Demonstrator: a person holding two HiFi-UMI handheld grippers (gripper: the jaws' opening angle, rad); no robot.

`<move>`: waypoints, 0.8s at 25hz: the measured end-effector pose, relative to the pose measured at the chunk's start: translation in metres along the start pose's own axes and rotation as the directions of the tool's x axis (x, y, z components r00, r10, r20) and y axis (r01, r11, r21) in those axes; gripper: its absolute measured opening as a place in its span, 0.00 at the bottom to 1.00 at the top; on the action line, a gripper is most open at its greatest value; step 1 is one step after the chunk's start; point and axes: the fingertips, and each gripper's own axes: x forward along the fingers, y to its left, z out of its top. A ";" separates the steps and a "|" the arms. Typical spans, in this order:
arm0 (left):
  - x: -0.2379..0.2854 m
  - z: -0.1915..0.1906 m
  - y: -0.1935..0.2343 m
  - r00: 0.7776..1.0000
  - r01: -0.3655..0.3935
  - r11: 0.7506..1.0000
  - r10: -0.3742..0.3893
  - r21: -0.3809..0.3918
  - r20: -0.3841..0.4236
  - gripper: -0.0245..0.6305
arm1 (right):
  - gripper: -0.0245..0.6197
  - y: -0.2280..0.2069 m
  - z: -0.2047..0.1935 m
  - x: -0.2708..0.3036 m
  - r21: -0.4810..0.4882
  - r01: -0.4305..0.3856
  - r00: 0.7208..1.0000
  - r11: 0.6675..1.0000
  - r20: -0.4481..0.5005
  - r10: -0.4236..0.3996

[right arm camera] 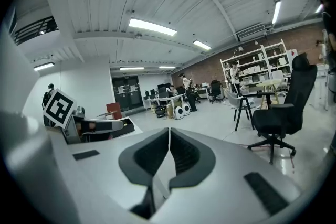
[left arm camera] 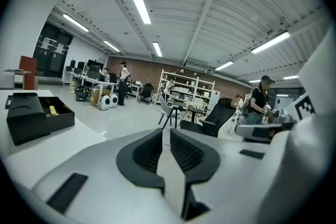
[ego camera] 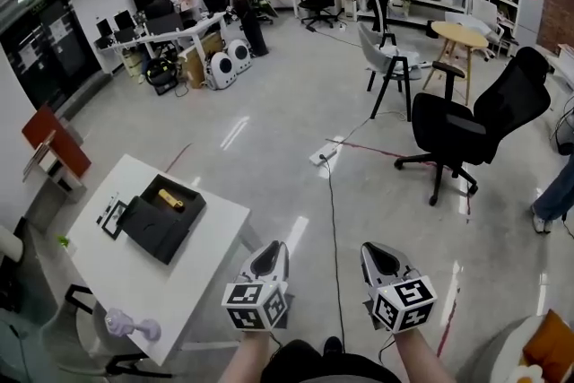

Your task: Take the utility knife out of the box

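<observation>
An open black box (ego camera: 163,217) lies on the white table (ego camera: 99,269) at the left, with the yellow utility knife (ego camera: 171,199) inside it. The left gripper view shows the same box (left arm camera: 37,116) with the knife (left arm camera: 52,110) far off to the left. My left gripper (ego camera: 272,258) hangs over the floor to the right of the table's corner, shut and empty. My right gripper (ego camera: 380,259) is beside it, also shut with nothing between its jaws. In their own views the left gripper (left arm camera: 166,137) and right gripper (right arm camera: 169,136) point out over the room.
A purple-white object (ego camera: 131,326) lies near the table's front edge, and a black-framed card (ego camera: 113,218) sits left of the box. A black office chair (ego camera: 475,126) and a cable (ego camera: 334,220) on the floor are ahead. People work at desks (ego camera: 170,30) farther back.
</observation>
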 end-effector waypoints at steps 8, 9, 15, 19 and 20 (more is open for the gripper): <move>0.017 0.007 0.011 0.999 -0.038 0.999 0.038 -0.001 -0.017 0.16 | 0.04 -0.016 -0.003 0.018 0.049 -0.018 1.000 0.999 -0.019 0.019; 0.020 0.008 0.013 0.999 -0.040 0.999 0.040 0.000 -0.017 0.17 | 0.04 -0.018 -0.003 0.022 0.053 -0.017 1.000 0.998 -0.020 0.019; 0.048 0.015 0.040 0.998 -0.056 0.998 0.056 -0.006 -0.022 0.22 | 0.04 -0.030 0.002 0.054 0.066 -0.003 1.000 0.998 -0.018 0.004; 0.078 0.025 0.065 0.998 -0.062 0.998 0.062 -0.001 -0.028 0.23 | 0.04 -0.042 0.006 0.088 0.074 0.014 1.000 0.997 -0.029 -0.012; 0.086 0.029 0.071 0.998 -0.063 0.998 0.063 0.002 -0.027 0.23 | 0.04 -0.044 0.008 0.098 0.073 0.016 0.999 0.997 -0.032 -0.013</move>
